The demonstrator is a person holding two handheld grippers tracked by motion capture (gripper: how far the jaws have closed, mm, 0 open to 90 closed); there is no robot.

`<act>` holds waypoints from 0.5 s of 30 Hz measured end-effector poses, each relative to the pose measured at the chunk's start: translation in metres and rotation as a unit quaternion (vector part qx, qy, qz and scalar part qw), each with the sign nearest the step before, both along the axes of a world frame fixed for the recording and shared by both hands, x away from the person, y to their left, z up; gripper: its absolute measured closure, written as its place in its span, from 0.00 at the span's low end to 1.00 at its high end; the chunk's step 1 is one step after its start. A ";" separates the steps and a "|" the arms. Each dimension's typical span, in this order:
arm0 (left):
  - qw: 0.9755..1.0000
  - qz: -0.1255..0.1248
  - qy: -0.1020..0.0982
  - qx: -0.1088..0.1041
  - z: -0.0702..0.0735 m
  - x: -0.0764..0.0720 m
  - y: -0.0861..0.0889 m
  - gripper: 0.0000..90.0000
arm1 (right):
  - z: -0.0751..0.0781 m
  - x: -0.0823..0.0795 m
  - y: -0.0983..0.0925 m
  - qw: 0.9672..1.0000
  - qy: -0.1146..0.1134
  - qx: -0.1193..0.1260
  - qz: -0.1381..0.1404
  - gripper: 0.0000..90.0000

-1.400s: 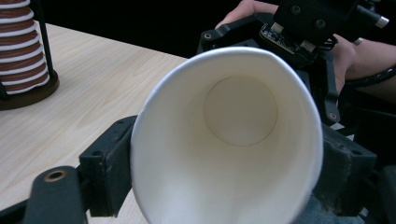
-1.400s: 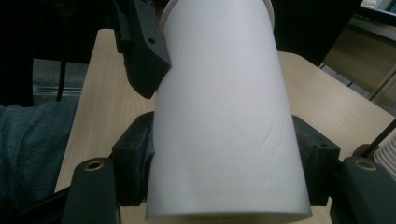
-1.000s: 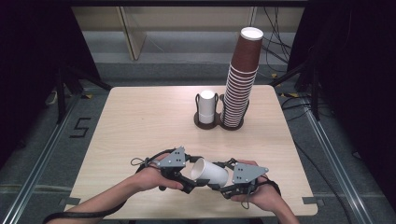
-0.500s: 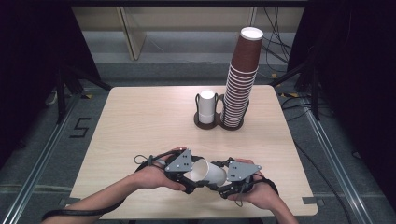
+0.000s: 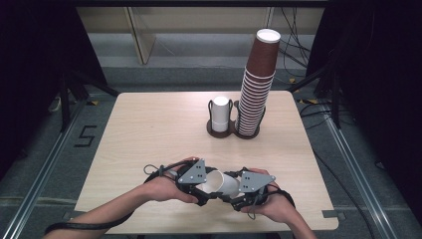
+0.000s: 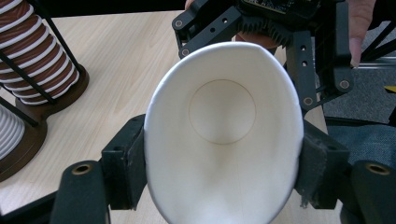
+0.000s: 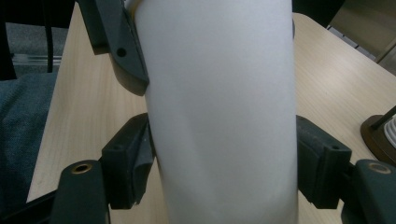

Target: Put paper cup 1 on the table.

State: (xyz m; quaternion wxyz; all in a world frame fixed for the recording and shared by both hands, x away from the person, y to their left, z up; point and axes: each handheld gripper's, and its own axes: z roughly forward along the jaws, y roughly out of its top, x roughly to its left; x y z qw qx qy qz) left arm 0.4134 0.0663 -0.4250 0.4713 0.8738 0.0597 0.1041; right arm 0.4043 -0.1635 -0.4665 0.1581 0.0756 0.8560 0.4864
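- White paper cup (image 5: 221, 183): plain, empty, lying on its side just above the table's near edge.
- Rim squeezed oval (image 6: 222, 135); round base visible inside.
- Smooth outer wall unmarked (image 7: 219, 116).

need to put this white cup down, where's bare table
The table's whole left half is bare, from the holder to the left edge. The right strip beside the brown stack is bare but narrower. It is crowded at the near edge, around both grippers and the white cup.

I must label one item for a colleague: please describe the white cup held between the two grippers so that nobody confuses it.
On the wooden table, look at the near edge. The white cup lies sideways there between both grippers, unlike the white cups upright in the holder.
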 end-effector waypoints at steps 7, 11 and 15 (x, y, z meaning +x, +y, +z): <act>0.999 0.002 -0.014 0.028 0.005 0.000 -0.003 0.33 | 0.000 0.000 0.001 1.000 0.005 -0.006 -0.011 0.26; 0.998 0.004 -0.029 0.048 0.010 0.001 -0.005 0.33 | -0.003 0.001 -0.001 1.000 0.000 -0.006 -0.021 0.20; 0.996 0.003 -0.037 0.075 0.014 0.003 -0.005 0.33 | -0.005 0.001 -0.004 0.999 0.003 -0.007 -0.034 0.17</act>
